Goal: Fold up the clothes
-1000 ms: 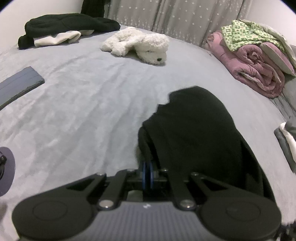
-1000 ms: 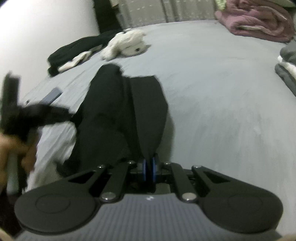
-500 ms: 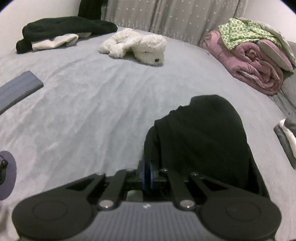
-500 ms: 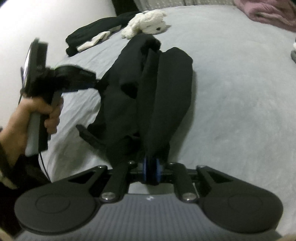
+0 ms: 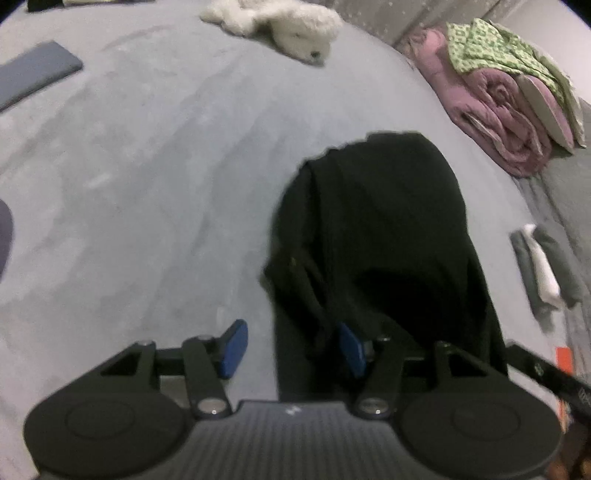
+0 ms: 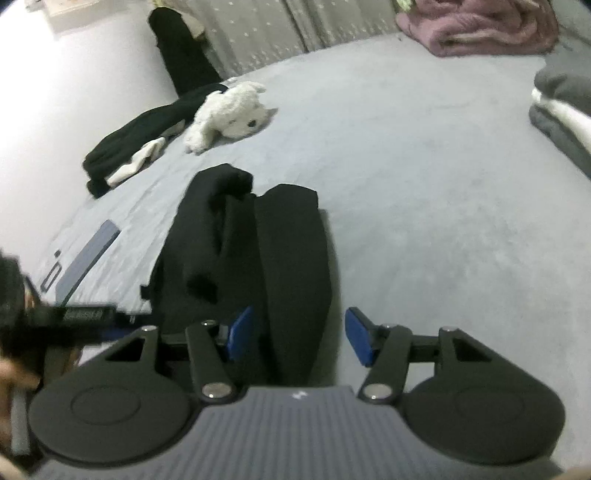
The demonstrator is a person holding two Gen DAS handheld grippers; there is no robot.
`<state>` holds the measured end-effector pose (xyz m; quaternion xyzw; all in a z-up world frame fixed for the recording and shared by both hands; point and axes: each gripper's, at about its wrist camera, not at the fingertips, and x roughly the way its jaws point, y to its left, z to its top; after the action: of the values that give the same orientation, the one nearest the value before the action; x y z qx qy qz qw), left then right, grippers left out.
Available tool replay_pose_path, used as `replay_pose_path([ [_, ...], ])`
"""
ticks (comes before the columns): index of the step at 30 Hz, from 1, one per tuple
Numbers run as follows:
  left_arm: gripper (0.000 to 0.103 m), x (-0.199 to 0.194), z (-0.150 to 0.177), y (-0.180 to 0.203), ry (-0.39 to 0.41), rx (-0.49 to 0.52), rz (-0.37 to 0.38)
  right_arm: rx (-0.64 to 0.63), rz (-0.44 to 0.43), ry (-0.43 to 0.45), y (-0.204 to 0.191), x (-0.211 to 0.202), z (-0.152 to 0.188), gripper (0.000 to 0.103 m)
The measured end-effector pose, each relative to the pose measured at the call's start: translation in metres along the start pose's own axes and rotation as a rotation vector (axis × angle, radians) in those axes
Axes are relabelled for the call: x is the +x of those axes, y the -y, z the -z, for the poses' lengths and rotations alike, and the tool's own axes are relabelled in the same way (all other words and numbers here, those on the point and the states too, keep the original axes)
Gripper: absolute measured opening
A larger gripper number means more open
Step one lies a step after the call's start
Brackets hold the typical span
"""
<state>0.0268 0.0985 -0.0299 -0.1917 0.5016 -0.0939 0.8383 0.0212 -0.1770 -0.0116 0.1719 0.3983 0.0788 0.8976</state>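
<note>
I find the black garment (image 5: 388, 229) lying on the grey bed (image 5: 147, 184), folded lengthwise into a long, narrow bundle of soft, matte knit. In the right wrist view the same garment (image 6: 255, 254) shows two parallel rolled lobes with a creased trough between them and a bunched, rounded far end.

My left gripper (image 5: 291, 349) has its jaws opening; the blue pads stand apart, the near end of the garment lies between them, and the right-hand pad sits against loose folds without pressing them. My right gripper (image 6: 299, 341) is likewise opening, its blue pads spread, with the garment's near edge next to the left pad and bare sheet ahead of the other. Neither has hold of the cloth.

Relative to the garment: a fluffy white plush toy (image 5: 295, 26) lies beyond its far end. A rolled pink quilt (image 5: 506, 122), puffy and stitched, sits beyond and to the right, with a green patterned cloth (image 5: 495, 51) on top. A flat stack of grey and white folded fabric (image 5: 543, 266) lies just to its right. A flat grey-blue rectangular item (image 5: 33, 74) lies well to the left. In the right wrist view a dark, crumpled clothing pile (image 6: 144, 140) lies beside the plush toy. The bed sheet is finely wrinkled.
</note>
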Motion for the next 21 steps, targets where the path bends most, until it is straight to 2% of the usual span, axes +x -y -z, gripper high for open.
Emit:
replay_pose_path([
  [9, 0.060, 0.008, 0.015, 0.019, 0.023, 0.115, -0.062, 0.014, 0.015, 0.041, 0.012, 0.037, -0.023, 0.060],
  [14, 0.060, 0.015, 0.023, 0.035, 0.068, 0.214, -0.118, 0.016, 0.004, 0.050, 0.016, 0.058, -0.026, 0.060],
  [20, 0.058, 0.015, 0.031, 0.045, 0.108, 0.273, -0.159, -0.006, -0.020, 0.066, 0.016, 0.071, -0.022, 0.060],
  [21, 0.057, 0.015, 0.031, 0.046, 0.112, 0.275, -0.161, -0.005, -0.020, 0.064, 0.017, 0.072, -0.020, 0.056],
])
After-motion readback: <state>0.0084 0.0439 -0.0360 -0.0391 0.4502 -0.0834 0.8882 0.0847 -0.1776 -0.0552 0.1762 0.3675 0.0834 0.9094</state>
